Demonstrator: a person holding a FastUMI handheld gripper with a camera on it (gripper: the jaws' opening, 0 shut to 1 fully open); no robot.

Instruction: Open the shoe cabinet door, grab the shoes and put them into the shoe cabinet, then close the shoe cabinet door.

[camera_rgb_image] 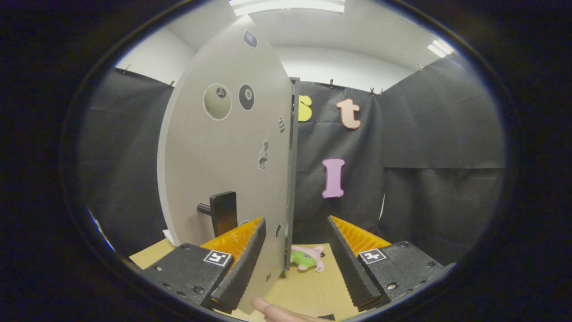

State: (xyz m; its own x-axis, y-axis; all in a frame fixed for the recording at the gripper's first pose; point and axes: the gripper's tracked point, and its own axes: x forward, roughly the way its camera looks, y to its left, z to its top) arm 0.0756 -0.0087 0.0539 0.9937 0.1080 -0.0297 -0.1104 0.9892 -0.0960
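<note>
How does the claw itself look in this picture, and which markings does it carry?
The claw has two long wedge-shaped fingers with finely ribbed inner faces and ridged backs. Each finger sits on a black textured block fastened with screws, and each block bears a small square black-and-white marker. A bare fingertip shows below, no sleeve visible.

The open door's (223,147) edge stands between the spread fingers (250,250), toy (307,258) beyond.

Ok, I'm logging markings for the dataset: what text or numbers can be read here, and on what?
"8": on the black ball sticker on the cabinet door.
Small ball sticker beside it: number too blurred to read.
Square markers on the gripper: patterns, no text; its fingers stand open, the door's edge between them.
</note>
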